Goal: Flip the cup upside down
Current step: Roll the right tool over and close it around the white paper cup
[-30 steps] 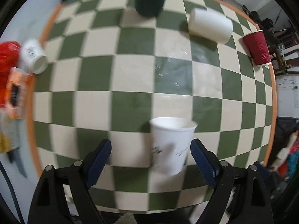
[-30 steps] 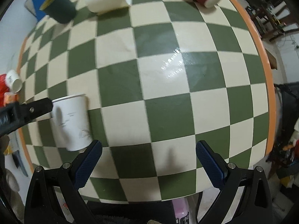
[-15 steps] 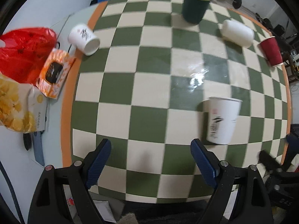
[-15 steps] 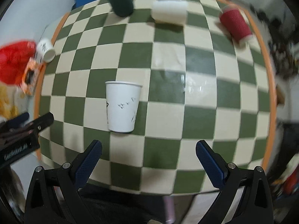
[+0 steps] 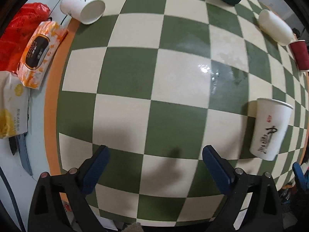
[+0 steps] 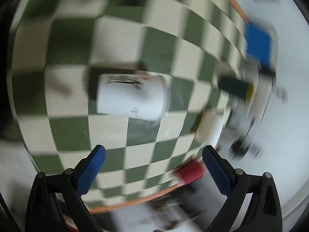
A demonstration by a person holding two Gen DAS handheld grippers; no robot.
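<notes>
Cup [image 5: 269, 129] stands upright on the checkered table [image 5: 135, 73]; left gripper [image 5: 154, 166] and right gripper [image 6: 153, 164] both gape wide, holding nothing.

Cluttered home room: checkered tablecloth [image 5: 173, 77], snack bags [image 5: 11, 108], wet-wipes pack [image 5: 38, 52], red plastic bag [image 5: 17, 31].

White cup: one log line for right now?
white cup: upright, on checkered table | left hand-held gripper: open, empty | right hand-held gripper: open, empty

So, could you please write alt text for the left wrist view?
A white paper cup stands upright, mouth up, on a green-and-cream checkered table, right of the open, empty left gripper. Another white cup lies tipped at the far left.
</notes>
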